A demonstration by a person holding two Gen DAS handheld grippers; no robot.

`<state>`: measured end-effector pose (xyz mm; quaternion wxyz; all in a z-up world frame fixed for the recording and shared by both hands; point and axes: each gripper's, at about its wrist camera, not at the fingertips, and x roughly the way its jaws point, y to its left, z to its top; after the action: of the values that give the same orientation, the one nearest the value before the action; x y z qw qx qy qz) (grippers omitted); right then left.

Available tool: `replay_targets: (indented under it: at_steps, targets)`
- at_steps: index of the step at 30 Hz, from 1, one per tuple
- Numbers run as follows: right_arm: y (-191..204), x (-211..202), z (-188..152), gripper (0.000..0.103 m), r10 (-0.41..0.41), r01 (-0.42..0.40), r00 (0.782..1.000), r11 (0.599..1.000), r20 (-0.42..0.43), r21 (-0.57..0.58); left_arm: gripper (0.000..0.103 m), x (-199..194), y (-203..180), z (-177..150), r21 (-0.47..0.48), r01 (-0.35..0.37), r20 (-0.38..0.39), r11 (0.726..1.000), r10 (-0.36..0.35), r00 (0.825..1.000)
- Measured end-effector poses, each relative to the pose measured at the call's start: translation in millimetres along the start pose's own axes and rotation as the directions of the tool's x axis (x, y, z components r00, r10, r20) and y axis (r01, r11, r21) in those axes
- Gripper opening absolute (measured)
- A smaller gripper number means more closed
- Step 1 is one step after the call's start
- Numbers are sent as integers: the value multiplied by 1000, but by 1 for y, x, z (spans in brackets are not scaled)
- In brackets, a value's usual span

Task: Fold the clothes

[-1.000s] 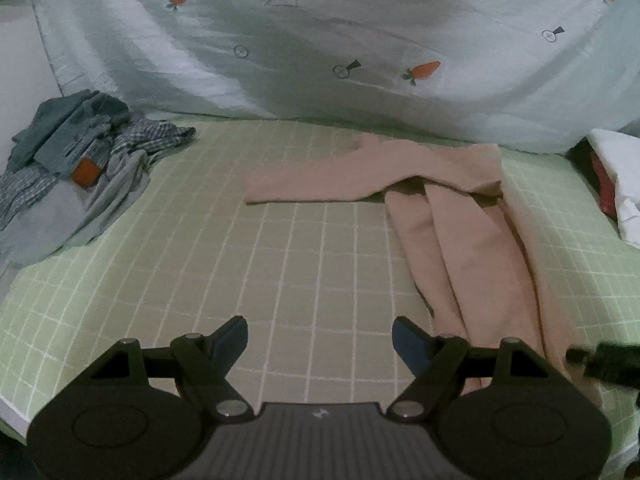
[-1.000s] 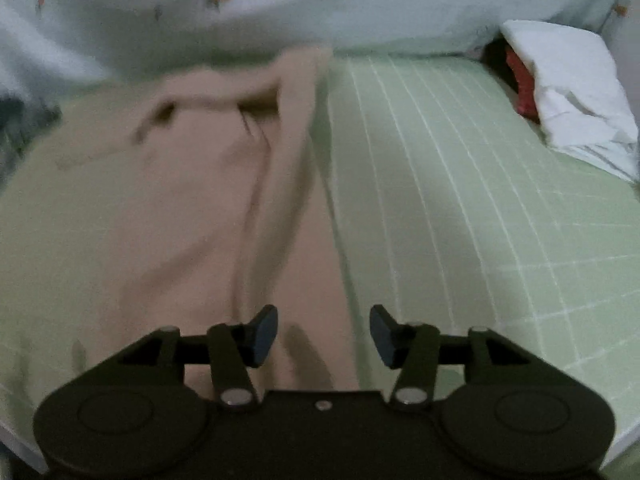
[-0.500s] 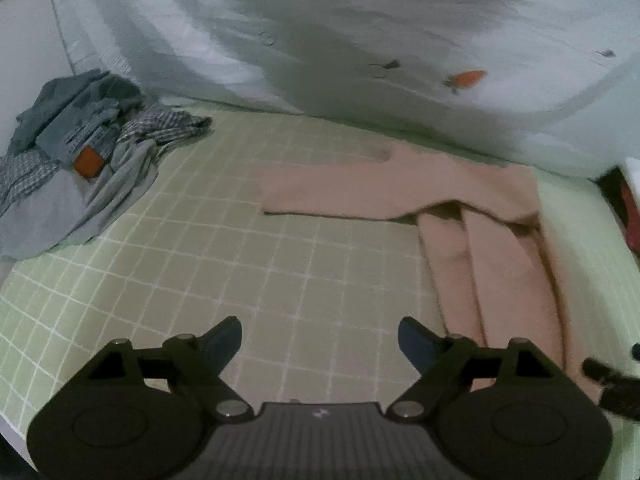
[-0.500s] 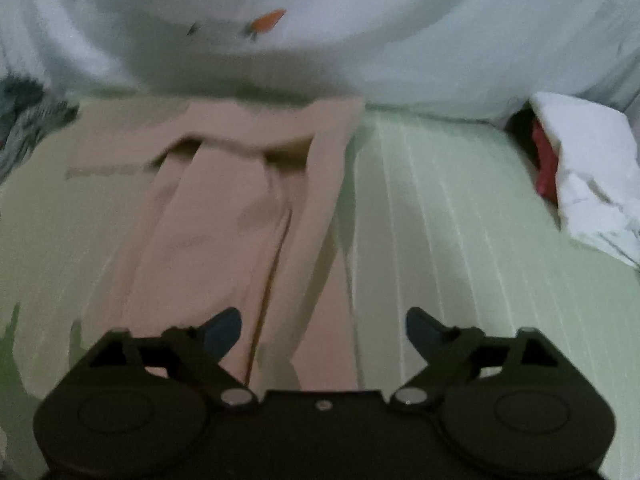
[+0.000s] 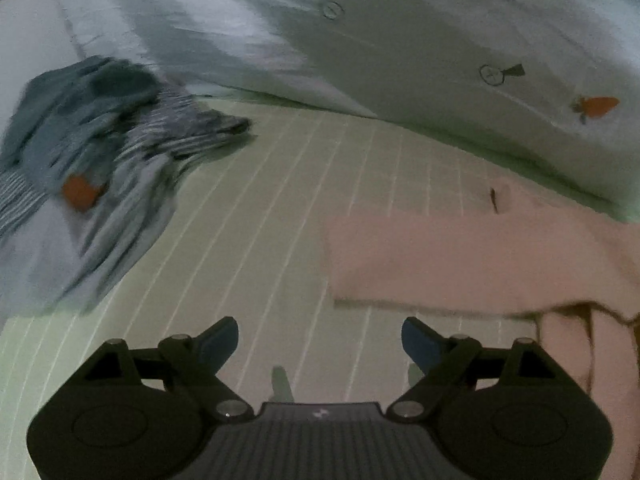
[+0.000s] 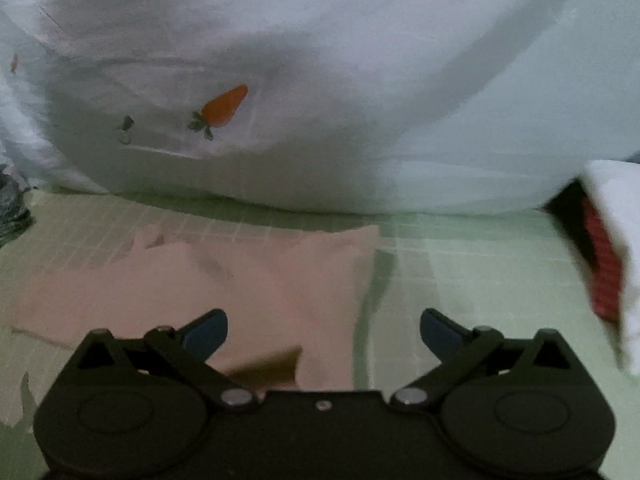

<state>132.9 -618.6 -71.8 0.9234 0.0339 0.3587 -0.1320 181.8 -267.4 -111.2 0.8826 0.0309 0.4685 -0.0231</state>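
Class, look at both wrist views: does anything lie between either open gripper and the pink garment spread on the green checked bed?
Nothing visible does. The left gripper faces bare green checked sheet just short of the pink garment; the right gripper is over its edge. The grey clothes pile lies off left.

No readable words, brand names or numbers appear in either view. The only marks are printed motifs on the pale, crumpled duvet cover [image 5: 400, 48] behind the bed: an orange carrot with a dark green top [image 5: 596, 106], and small dark outline circles, one with a black wedge attached [image 5: 500, 73]. The right wrist view shows another orange carrot [image 6: 222, 110] on the same fabric. A tiny pale emblem [image 5: 320, 415] sits on the ribbed grey body of the left gripper, too small to read.
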Motion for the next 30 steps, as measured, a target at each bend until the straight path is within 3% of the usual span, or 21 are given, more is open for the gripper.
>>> replay_targets:
  at_steps: [3, 5, 9, 15, 16, 17, 19, 20, 21, 25, 30]
  targets:
    - [3, 34, 12, 93, 30, -30, 999, 1000, -40, 7, 89, 25, -3, 15, 50, 2, -11, 999, -1, 1000]
    - [5, 52, 15, 76, 43, -43, 997, 999, -57, 2, 87, 40, -6, 22, 77, -3, -24, 997, 5, 1000]
    - [11, 76, 12, 64, 25, -29, 996, 998, -85, -55, 71, 59, -12, 29, 116, 0, -36, 993, 4, 999]
    - [12, 95, 9, 49, 22, -32, 993, 996, -117, -80, 61, 71, -20, 31, 122, 17, -45, 992, -12, 999]
    - [11, 92, 9, 41, 25, -33, 994, 997, -105, -75, 58, 71, -20, 31, 115, 26, -45, 993, -21, 999]
    - [10, 89, 9, 29, 28, -35, 995, 997, -94, -69, 50, 70, -20, 31, 102, 40, -46, 994, -36, 998]
    - [7, 83, 9, 20, 34, -38, 997, 998, -70, -58, 30, 69, -20, 31, 76, 69, -47, 995, -65, 997]
    - [6, 80, 10, 13, 37, -40, 998, 998, -59, -52, 12, 68, -22, 31, 72, 72, -45, 995, -69, 997]
    - [5, 76, 10, 11, 39, -42, 998, 998, -47, -47, 6, 67, -24, 31, 74, 71, -43, 995, -68, 997]
    - [-1, 63, 11, 8, 51, -51, 999, 998, 2, -21, 5, 53, -22, 34, 40, 75, 8, 996, -76, 997]
    - [-11, 29, 28, 7, 115, -124, 987, 989, 108, 76, 5, -17, 9, 45, -54, 123, 164, 991, -113, 980]
